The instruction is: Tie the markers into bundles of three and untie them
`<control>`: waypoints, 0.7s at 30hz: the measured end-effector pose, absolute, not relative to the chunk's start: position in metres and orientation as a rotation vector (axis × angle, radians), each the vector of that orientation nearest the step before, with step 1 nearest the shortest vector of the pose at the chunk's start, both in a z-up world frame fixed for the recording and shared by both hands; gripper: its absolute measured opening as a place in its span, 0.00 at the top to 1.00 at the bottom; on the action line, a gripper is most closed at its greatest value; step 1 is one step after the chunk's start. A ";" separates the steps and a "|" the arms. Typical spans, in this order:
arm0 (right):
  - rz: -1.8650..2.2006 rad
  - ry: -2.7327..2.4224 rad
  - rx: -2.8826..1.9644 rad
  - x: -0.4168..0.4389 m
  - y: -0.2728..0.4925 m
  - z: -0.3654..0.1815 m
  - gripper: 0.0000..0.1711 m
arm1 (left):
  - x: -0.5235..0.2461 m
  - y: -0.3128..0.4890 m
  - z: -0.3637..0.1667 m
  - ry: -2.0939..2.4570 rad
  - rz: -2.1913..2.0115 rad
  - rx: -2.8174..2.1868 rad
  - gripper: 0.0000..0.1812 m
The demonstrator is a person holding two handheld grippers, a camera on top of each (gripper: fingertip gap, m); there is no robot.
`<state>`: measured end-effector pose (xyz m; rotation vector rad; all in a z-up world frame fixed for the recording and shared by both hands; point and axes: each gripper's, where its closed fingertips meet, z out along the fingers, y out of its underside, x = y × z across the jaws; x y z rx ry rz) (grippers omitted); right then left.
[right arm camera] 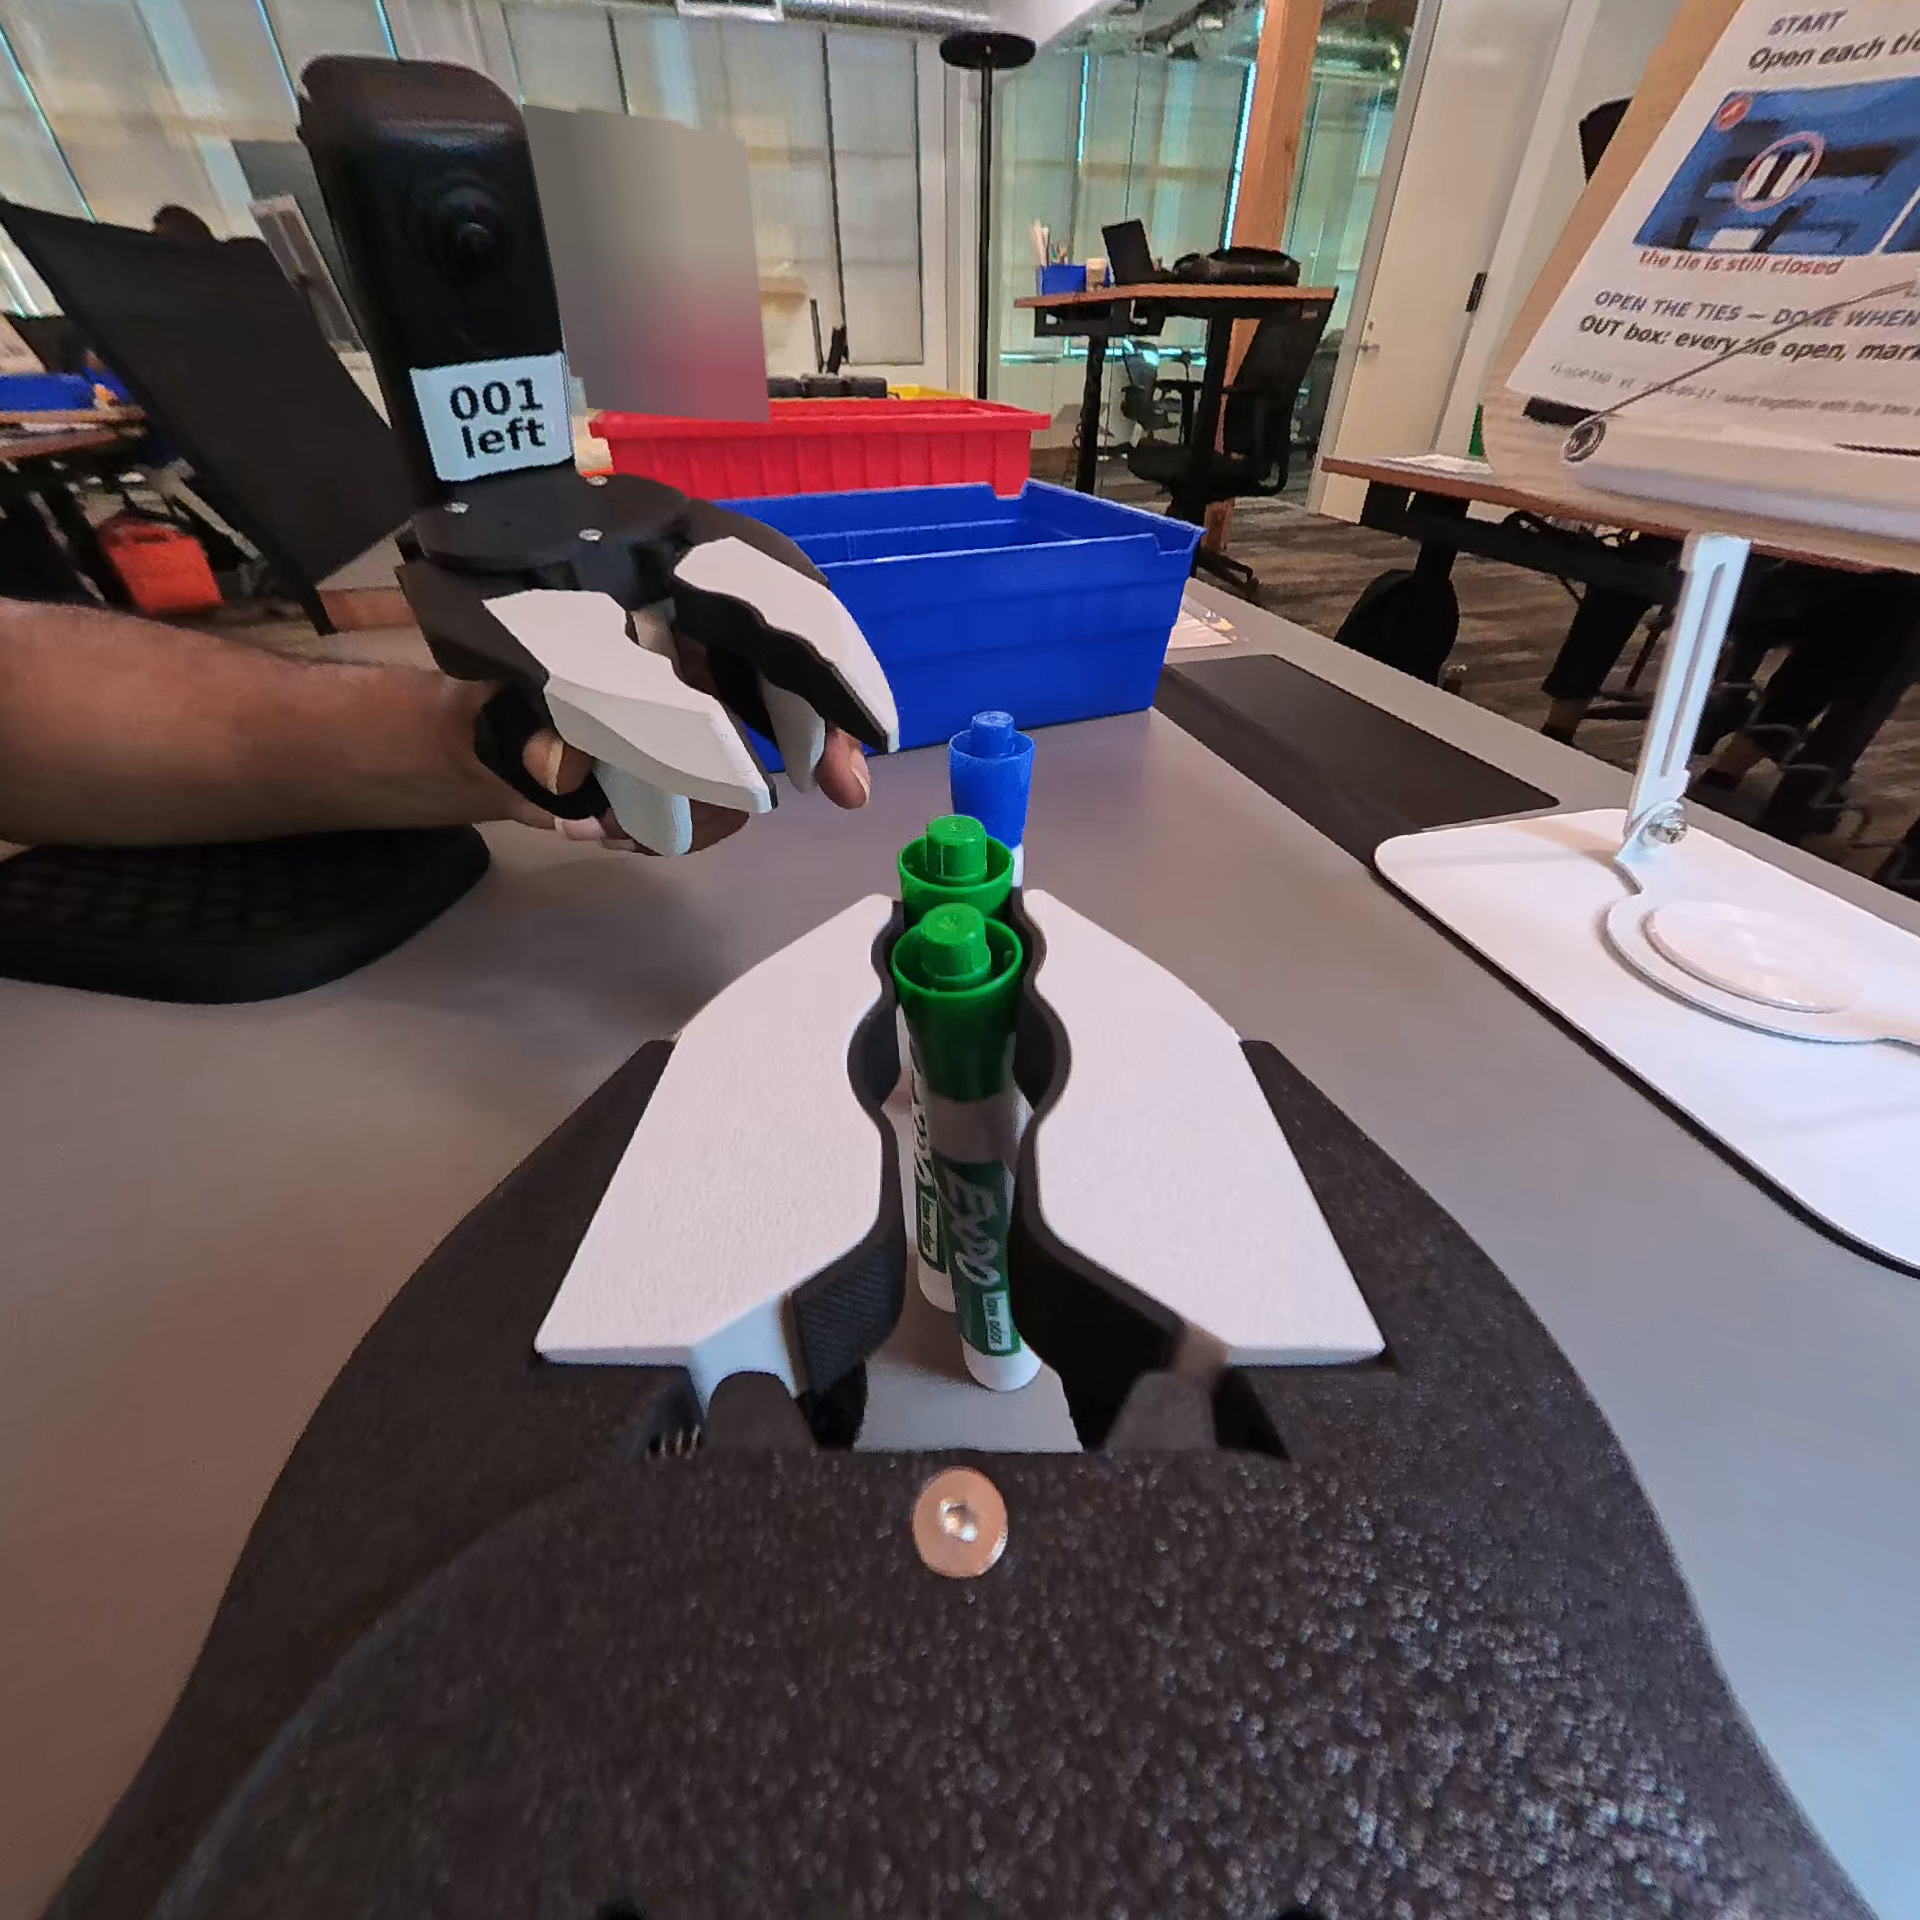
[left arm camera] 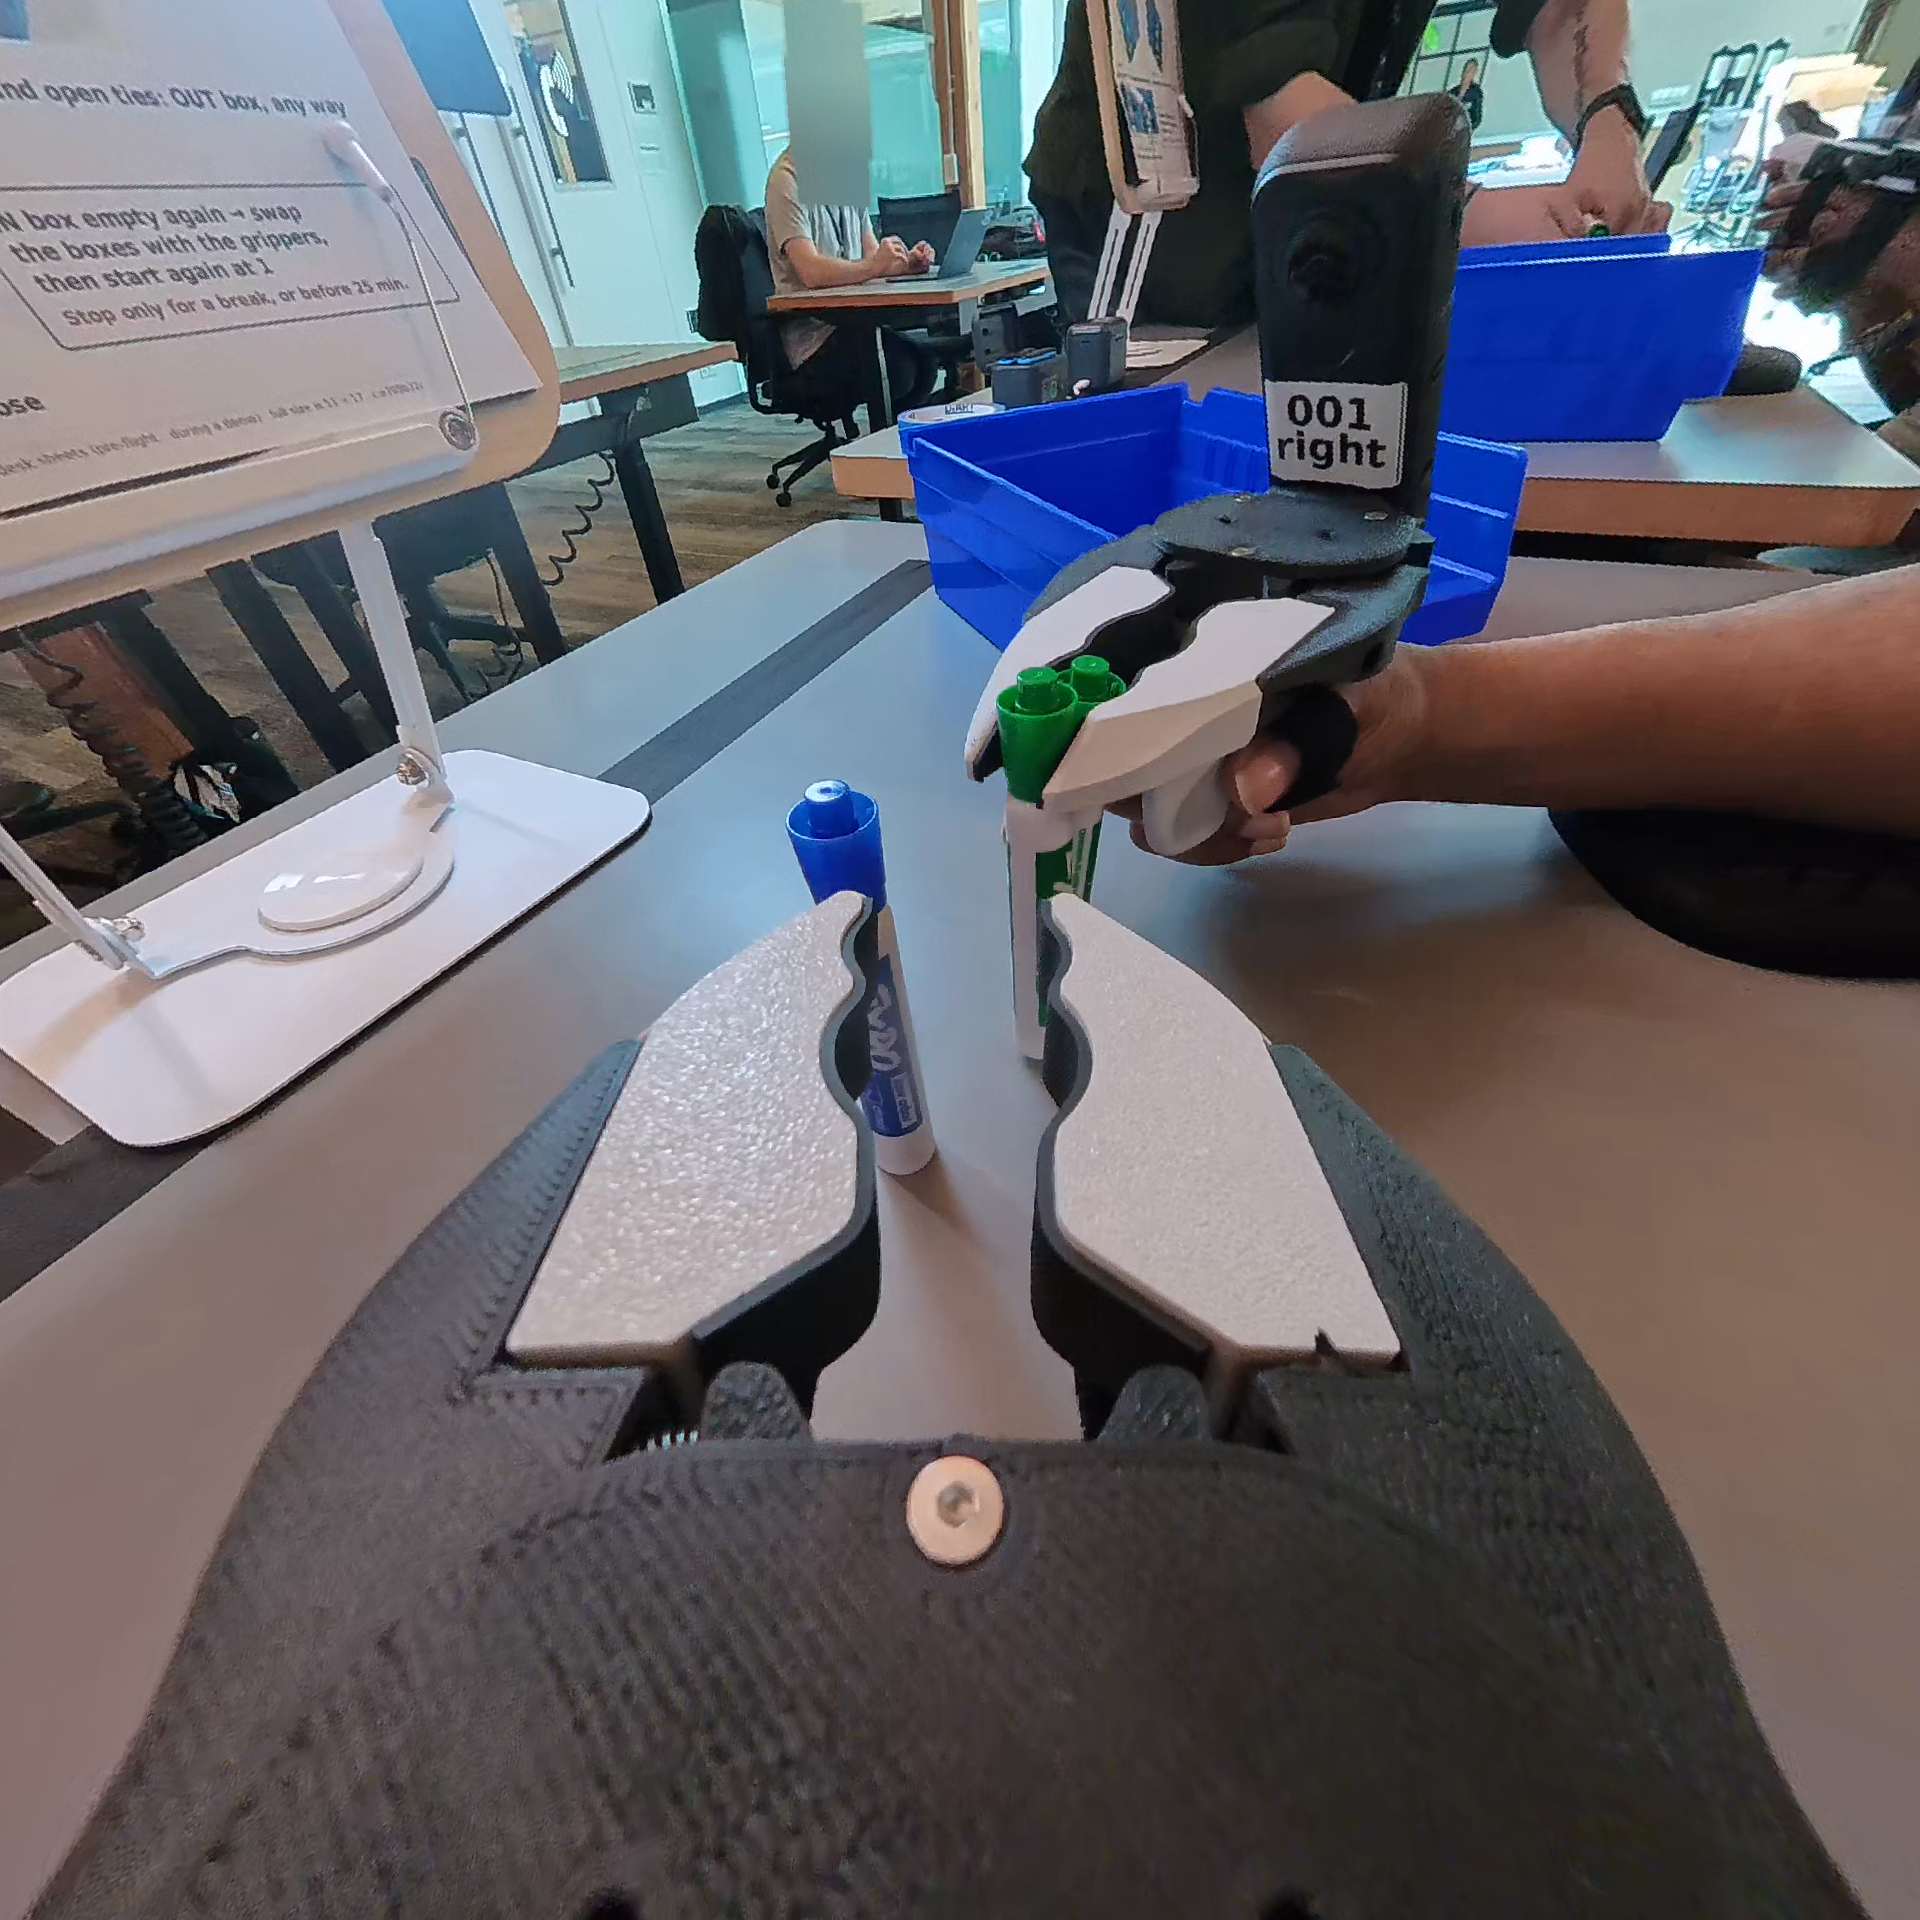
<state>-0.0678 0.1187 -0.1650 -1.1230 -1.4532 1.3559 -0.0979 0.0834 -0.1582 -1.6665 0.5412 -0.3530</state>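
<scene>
The right claw (right arm camera: 958, 1049) gripped two green markers (right arm camera: 961, 1122) upright on the grey surface (right arm camera: 312, 1195), a blue marker (left arm camera: 868, 997) standing just beside them. The left claw (left arm camera: 956, 935) hung open and empty. Blue bin (right arm camera: 997, 613) lay far behind; a white sign stand (right arm camera: 1704, 977) stood at right

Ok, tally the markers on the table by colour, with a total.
Green markers: 2, upright in the right gripper
Blue marker: 1, upright by the left gripper
Total: 3
</scene>
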 end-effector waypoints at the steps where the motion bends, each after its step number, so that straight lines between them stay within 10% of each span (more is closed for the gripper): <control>1: 1.349 -1.456 -1.127 -0.068 0.119 -0.167 0.89 | -0.098 0.083 -0.158 0.541 -0.353 -1.667 0.84; 21: 1.304 -1.444 -1.149 -0.069 0.124 -0.167 0.86 | -0.096 0.084 -0.164 0.554 -0.351 -1.683 0.84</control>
